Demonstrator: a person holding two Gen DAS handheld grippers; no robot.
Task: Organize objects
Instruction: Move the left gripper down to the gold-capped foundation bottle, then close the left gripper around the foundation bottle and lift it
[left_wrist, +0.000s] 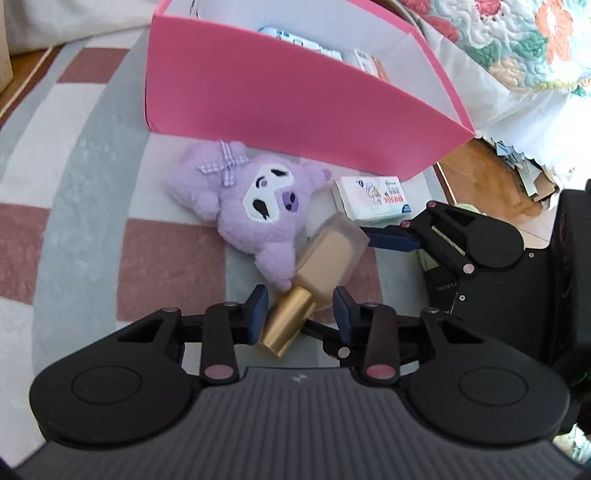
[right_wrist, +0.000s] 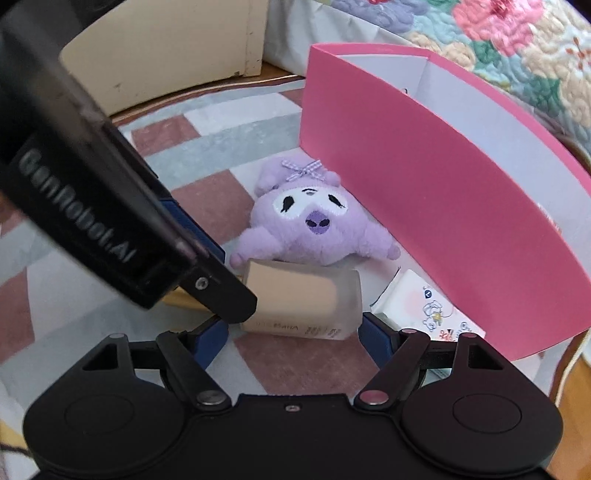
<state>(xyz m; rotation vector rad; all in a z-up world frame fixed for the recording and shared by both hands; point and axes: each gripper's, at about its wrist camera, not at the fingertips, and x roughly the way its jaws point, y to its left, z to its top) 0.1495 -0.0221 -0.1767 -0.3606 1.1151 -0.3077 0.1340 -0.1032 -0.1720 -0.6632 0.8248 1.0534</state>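
The left gripper (left_wrist: 300, 314) has its fingers apart on both sides of the gold cap of the foundation bottle (left_wrist: 325, 254); the left pad seems to touch the cap, but I cannot tell for sure. The bottle lies on the checked rug (left_wrist: 85, 206), with its long axis diagonal in the left wrist view: the cap points toward this gripper and the frosted base points away to the right.

The right gripper (right_wrist: 293, 338) is wide open around the bottle (right_wrist: 303, 295) body, its pads beside the glass without touching. In this view the left gripper's body covers the cap.

Just behind the bottle lies a purple plush toy (left_wrist: 251, 195), touching it. A small tissue pack (left_wrist: 373, 197) lies near the bottle's base. Farther stands the pink box (left_wrist: 280, 110), with some packets (left_wrist: 314, 42) inside. A floral quilt (left_wrist: 517, 40) is beyond.
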